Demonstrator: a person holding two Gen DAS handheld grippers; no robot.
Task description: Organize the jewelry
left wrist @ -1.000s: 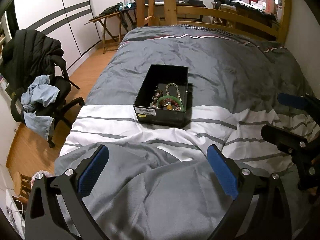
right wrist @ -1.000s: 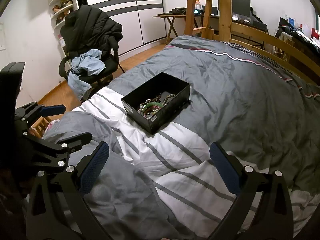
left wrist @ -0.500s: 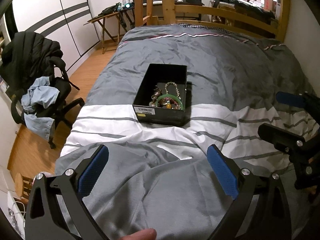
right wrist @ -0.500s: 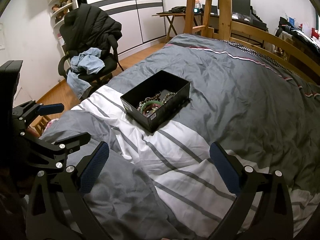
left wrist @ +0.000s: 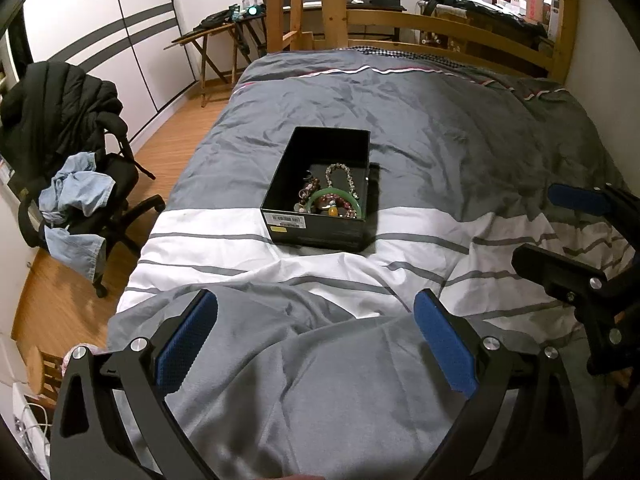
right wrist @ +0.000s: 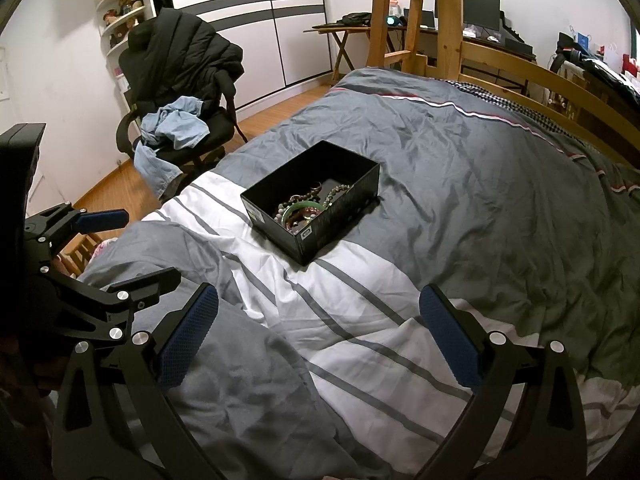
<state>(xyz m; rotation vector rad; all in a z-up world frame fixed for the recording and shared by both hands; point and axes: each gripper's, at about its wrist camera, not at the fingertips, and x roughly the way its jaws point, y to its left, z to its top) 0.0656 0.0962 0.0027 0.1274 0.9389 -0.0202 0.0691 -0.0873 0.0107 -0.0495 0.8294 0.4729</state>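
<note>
Left gripper (left wrist: 316, 336) and right gripper (right wrist: 320, 332): jaws spread wide, nothing held, both poised above the bed (left wrist: 460, 152) near its foot edge, aimed at the box (left wrist: 320, 184). The box sits mid-bed, well apart; jewelry (left wrist: 334, 202) is heaped at its near end, likely staged for sorting

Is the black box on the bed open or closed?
Open: the black box has no lid on, and the green bangle and beads lie visible inside.
</note>
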